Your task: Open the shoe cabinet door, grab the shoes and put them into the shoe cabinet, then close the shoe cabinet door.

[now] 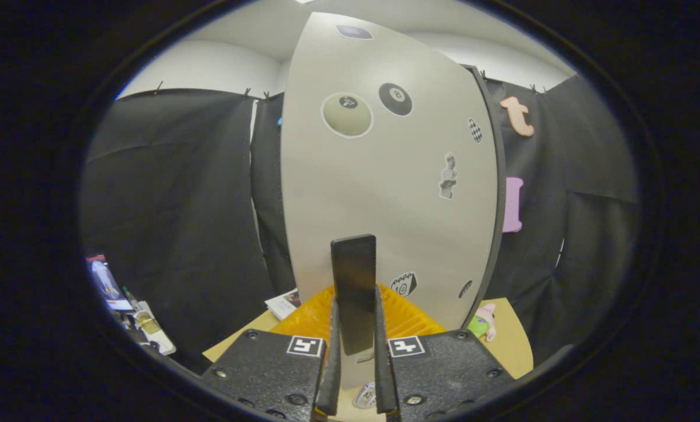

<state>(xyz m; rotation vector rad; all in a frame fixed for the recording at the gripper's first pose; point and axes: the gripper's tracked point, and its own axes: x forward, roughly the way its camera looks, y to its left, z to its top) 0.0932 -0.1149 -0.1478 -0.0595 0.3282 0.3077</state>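
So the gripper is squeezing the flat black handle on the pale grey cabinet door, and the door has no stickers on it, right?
Not quite. In the gripper view the gripper does squeeze the flat black handle, but the pale grey cabinet door carries several stickers, including a black eight-ball sticker.

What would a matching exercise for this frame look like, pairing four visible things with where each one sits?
Things:
1. gripper
2. door handle
3. black 8-ball sticker
4. orange ridged item

Places:
A. high on the cabinet door
B. low, just ahead of the fingers, at the door's foot
C. closed around the handle
D. upright between the two fingers

Pairs: 1-C, 2-D, 3-A, 4-B
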